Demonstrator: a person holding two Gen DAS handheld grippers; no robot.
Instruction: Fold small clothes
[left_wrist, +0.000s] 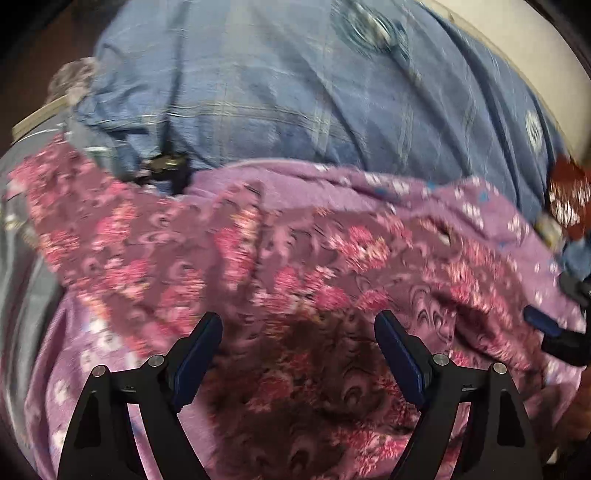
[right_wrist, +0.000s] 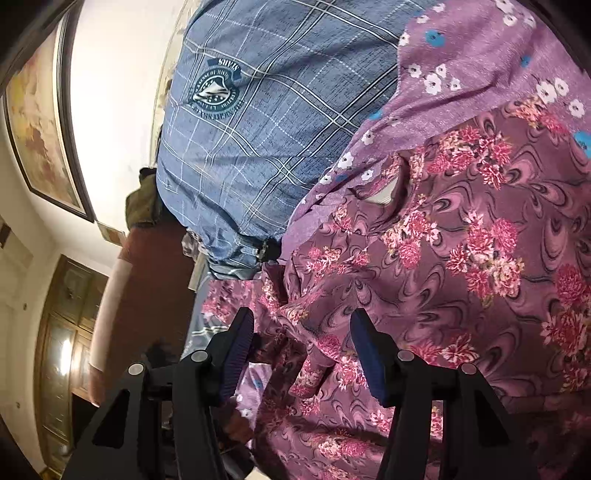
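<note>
Both the left gripper (left_wrist: 297, 332) and right gripper (right_wrist: 301, 332) hang released over a rumpled floral garment (right_wrist: 461, 258), folding apparently barely begun.

So the main piece is a purple floral garment (left_wrist: 295, 258) (right_wrist: 461, 258), dark mauve with pink flower clusters and swirly marks, and a lighter lilac part with small white and blue blossoms. It's rumpled and bunched, not folded flat, with creases all over. Right behind it, touching along its upper edge, sits a blue plaid garment (left_wrist: 277, 92) (right_wrist: 258, 147) with thin pale lines and a round teal crest, lying puffed up and wrinkled.
</note>
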